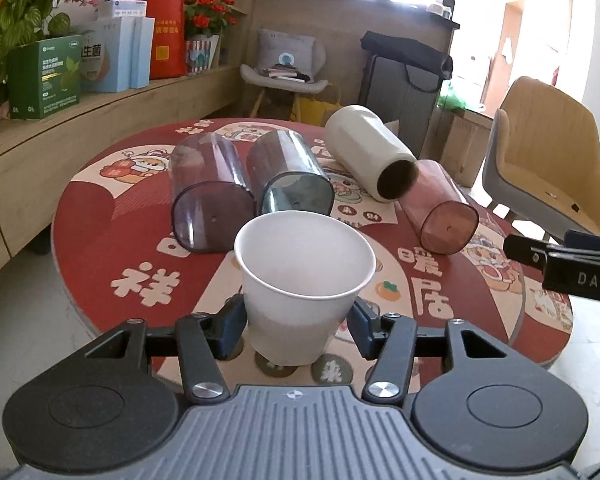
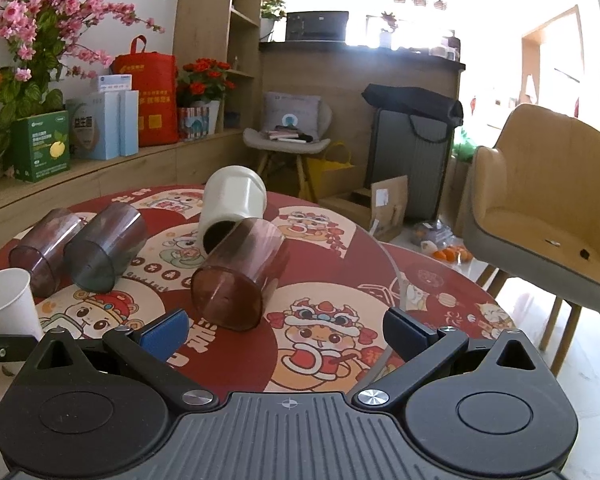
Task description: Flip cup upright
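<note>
A white paper cup (image 1: 300, 288) stands upright on the round red table (image 1: 112, 240), mouth up, between the fingers of my left gripper (image 1: 298, 330); the blue pads sit at its sides, touching or nearly so. It also shows at the left edge of the right wrist view (image 2: 4, 304). Lying on their sides are a purple clear cup (image 1: 208, 196), a blue-grey clear cup (image 1: 290, 178), a white cup (image 1: 370, 154) and a pink clear cup (image 1: 440, 208). My right gripper (image 2: 286, 330) is open and empty, just before the pink cup (image 2: 240, 272).
A yellow armchair (image 2: 540, 208) stands right of the table. A wooden ledge (image 1: 60, 128) at the left holds boxes, a red bag and flowers. A grey chair (image 1: 284, 72) and a dark suitcase (image 1: 404, 76) stand behind the table.
</note>
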Motion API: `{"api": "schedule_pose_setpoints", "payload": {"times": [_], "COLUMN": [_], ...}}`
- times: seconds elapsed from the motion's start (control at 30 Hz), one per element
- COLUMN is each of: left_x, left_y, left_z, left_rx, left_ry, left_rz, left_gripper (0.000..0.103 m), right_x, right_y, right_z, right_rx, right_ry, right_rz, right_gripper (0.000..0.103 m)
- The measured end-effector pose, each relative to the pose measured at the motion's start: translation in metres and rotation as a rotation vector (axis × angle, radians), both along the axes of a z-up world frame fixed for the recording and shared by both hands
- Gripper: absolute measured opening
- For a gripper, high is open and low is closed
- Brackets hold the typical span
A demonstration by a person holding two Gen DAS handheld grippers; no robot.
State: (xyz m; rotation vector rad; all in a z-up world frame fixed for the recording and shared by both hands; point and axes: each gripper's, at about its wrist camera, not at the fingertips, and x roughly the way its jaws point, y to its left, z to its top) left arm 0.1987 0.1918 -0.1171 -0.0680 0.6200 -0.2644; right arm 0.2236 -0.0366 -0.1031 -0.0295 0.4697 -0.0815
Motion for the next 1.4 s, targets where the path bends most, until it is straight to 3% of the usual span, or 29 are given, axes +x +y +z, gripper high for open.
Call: {"api": "schedule_pose_setpoints", "payload": {"times": [0.47, 0.57, 0.63, 0.73, 0.93, 1.1, 1.4], "left_x": [0.018, 0.017, 0.011, 0.004, -0.021, -0.043, -0.082], "left_y": [-0.017, -0.009, -0.005, -0.001, 0.002, 0.01, 0.029], "left_z": [-0.003, -0.003, 0.0, 0.009, 0.021, 0.029, 0.064], "left_rx": [-0.044, -0.073, -0.068, -0.067, 0.002, 0.09, 0.066], "left_ry": [0.02, 0.051, 0.042, 0.037, 0.05, 0.063, 0.057], "left_rz": [0.005, 0.004, 0.023, 0.007, -0.004, 0.032, 0.098], "left_gripper": [0.059, 0.071, 0.087, 0.097, 0.101, 0.103, 0.103], "right_x": [0.002, 0.004, 0.004, 0.004, 0.004, -0.008, -0.055], "right_y": [0.002, -0.001, -0.003, -0.001, 0.002, 0.017, 0.027], "right_z": [-0.004, -0.004, -0.002, -0.001, 0.0, -0.001, 0.014], "right_rx": [0.01, 0.042, 0.08, 0.113, 0.197, 0.164, 0.192], "right_ry": [0.03, 0.046, 0.05, 0.068, 0.133, 0.148, 0.184], "right_rz": [0.025, 0.032, 0.044, 0.066, 0.109, 0.126, 0.105], "right_gripper": [0.103, 0.103, 0.103, 0.103, 0.103, 0.103, 0.103]}}
